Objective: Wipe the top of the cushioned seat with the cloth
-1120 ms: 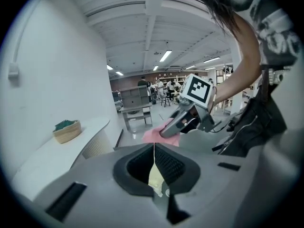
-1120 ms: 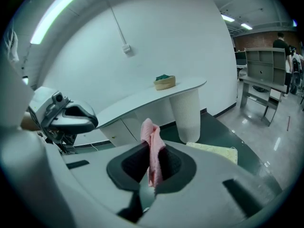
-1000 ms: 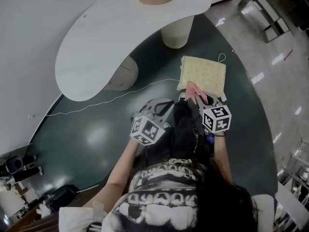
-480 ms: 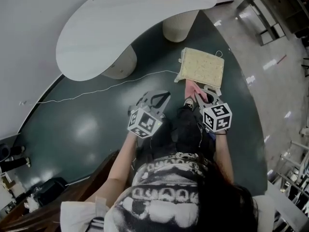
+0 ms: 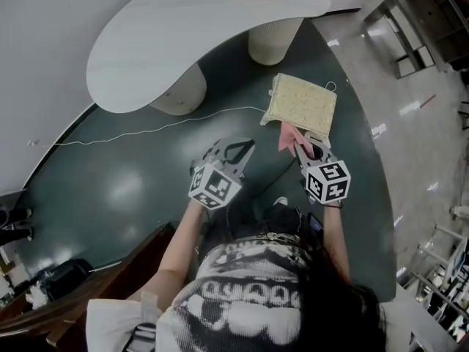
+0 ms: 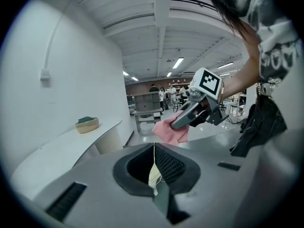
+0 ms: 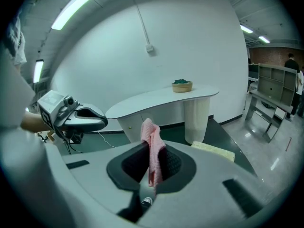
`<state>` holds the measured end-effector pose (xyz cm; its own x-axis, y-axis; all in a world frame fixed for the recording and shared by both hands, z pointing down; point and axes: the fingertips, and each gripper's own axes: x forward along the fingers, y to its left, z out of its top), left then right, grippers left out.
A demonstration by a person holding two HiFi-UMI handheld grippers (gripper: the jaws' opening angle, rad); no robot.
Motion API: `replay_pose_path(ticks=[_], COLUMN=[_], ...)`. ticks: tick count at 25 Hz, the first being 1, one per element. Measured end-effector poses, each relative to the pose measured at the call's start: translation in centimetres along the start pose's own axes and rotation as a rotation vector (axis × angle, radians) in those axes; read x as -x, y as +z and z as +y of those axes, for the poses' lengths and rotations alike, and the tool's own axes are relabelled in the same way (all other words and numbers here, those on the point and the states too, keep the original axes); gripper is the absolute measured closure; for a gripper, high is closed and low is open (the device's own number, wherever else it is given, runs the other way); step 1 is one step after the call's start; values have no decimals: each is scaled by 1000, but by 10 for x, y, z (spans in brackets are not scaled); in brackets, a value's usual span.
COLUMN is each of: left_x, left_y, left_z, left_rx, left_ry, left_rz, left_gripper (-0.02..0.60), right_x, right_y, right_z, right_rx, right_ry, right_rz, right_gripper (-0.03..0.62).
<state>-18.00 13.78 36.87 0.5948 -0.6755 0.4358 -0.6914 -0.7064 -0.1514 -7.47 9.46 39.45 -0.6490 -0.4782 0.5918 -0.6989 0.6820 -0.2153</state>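
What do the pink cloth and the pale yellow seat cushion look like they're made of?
Pink cloth: soft, thin fabric, matte; it droops in folds from the right claw. Seat cushion: probably padded textile or foam, with a speckled matte top and squared edges; the exact covering is unclear.

No legible text or labels

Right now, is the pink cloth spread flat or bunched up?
Bunched up. The pink cloth hangs as a narrow, crumpled strip, pinched between the shut jaws of the right gripper and held in the air.
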Motion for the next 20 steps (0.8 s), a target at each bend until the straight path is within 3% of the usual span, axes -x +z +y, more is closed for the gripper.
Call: replay_pose_path(ticks=[6,20], left_x=[-25,-80], left_y=[27,74], left_z=[-38,-200], left_rx=[-7,-30], left_ry=[52,77], left_rz=[12,1], left_gripper=[575,575], right_x=[52,161], right_y=[-31,-107], right_z=[-28,-83], right_rx=[-20,11], right_ry=[17,61], right_rz=[-16,-66], right_gripper=[582,582])
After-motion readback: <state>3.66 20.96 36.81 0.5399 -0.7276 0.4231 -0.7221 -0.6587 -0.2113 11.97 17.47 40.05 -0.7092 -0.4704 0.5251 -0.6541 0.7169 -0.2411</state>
